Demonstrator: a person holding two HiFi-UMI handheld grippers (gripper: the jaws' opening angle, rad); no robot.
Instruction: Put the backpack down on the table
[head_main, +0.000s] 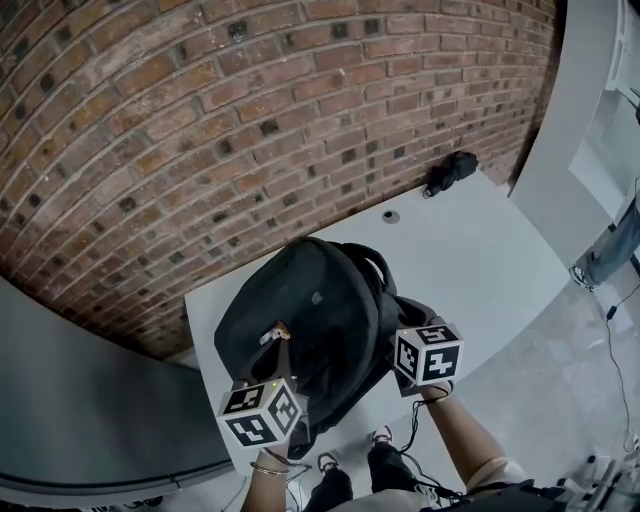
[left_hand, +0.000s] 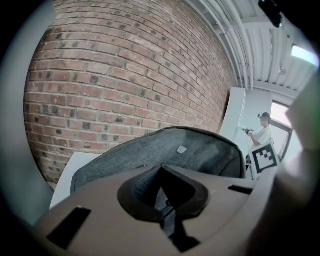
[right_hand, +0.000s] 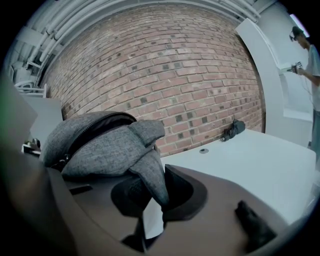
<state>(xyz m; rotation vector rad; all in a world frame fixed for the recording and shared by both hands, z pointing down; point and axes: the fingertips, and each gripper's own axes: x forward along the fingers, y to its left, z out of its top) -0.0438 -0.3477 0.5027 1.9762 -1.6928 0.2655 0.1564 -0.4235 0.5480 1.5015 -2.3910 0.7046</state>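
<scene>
Head view: dark backpack (head_main: 310, 320) over the near edge of the white surface (head_main: 490, 270), bottom contact unclear; brick wall (head_main: 200, 120) behind. Left gripper view: left tool (left_hand: 164, 202) clamped on the backpack's grey fabric, bag bulking just ahead. Right gripper view: right tool (right_hand: 150, 200) pinched onto a grey strap (right_hand: 152, 170) of the backpack, surface beyond.

A: Head view's looking steeply down from above, w/ backpack (head_main: 320, 320) sitting centre frame & table (head_main: 500, 270) running to upper right.
B: And the gripper views?
A: Both riding low, v. close behind the backpack, facing the brick wall (right_hand: 165, 65). All 3 are sharing backpack, table & wall.
</scene>
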